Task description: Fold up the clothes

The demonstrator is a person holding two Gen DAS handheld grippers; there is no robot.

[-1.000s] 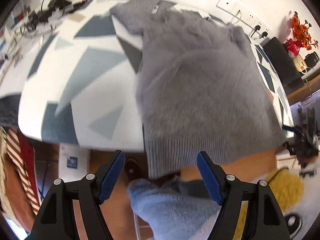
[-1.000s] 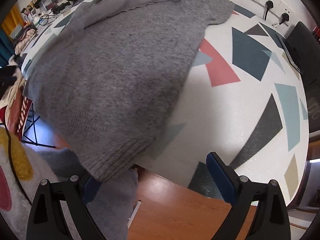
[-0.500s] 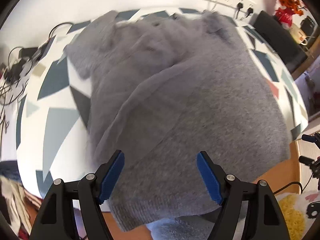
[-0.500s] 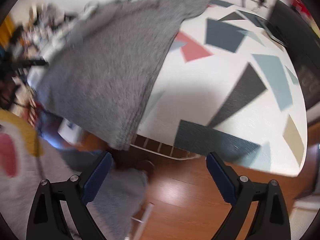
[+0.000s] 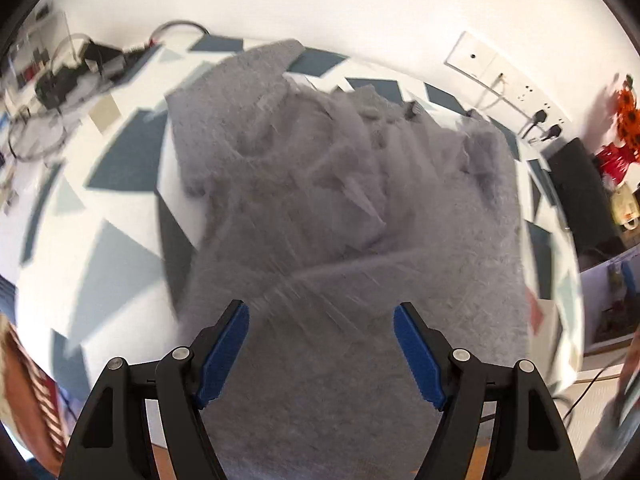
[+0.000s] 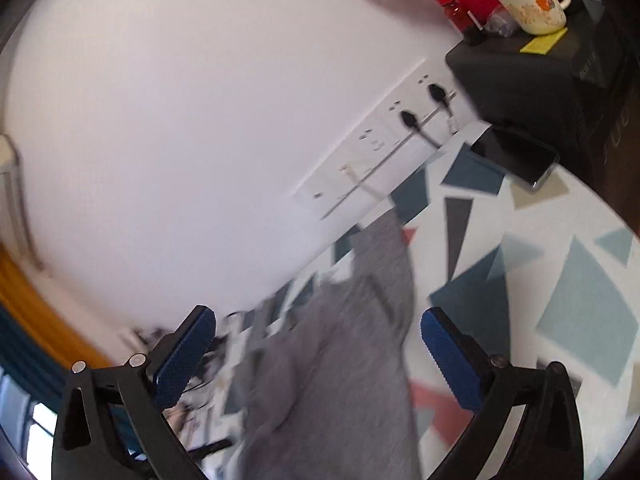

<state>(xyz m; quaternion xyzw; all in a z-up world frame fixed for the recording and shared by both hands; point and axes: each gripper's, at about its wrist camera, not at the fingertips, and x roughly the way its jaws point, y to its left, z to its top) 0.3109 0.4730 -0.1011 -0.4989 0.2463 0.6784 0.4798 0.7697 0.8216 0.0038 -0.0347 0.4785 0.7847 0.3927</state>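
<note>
Grey knit fills the middle of the left wrist view: a fuzzy grey sweater (image 5: 352, 216) lies spread over a table (image 5: 100, 272) whose white cloth carries blue, grey and dark triangles. The garment runs from the upper centre of the frame down to the bottom edge, rumpled into folds near its top and smoother lower down, with a ribbed band crossing it a little below the middle. The left gripper (image 5: 322, 350) hangs above the lower part of the sweater, its blue-padded jaws spread wide with nothing pinched between them; the picture is blurred, so whether the tips brush the knit cannot be told. A tangle of cables (image 5: 60, 80) sits at the upper left, and a wall socket strip (image 5: 508, 84) at the upper right.

In the right wrist view the frame is tilted. The sweater (image 6: 352, 360) shows as a blurred grey strip from the centre down to the bottom edge, lying on the patterned table (image 6: 580, 312). The right gripper (image 6: 316, 350) is at the bottom, its jaws opening, and holding nothing; the sweater lies beyond and below them. At the upper right a yellow-rimmed mug (image 6: 532, 0) stands on a black box (image 6: 540, 76), with a dark phone (image 6: 516, 156) just below on the table and socket plates (image 6: 384, 152) on the white wall.
</note>
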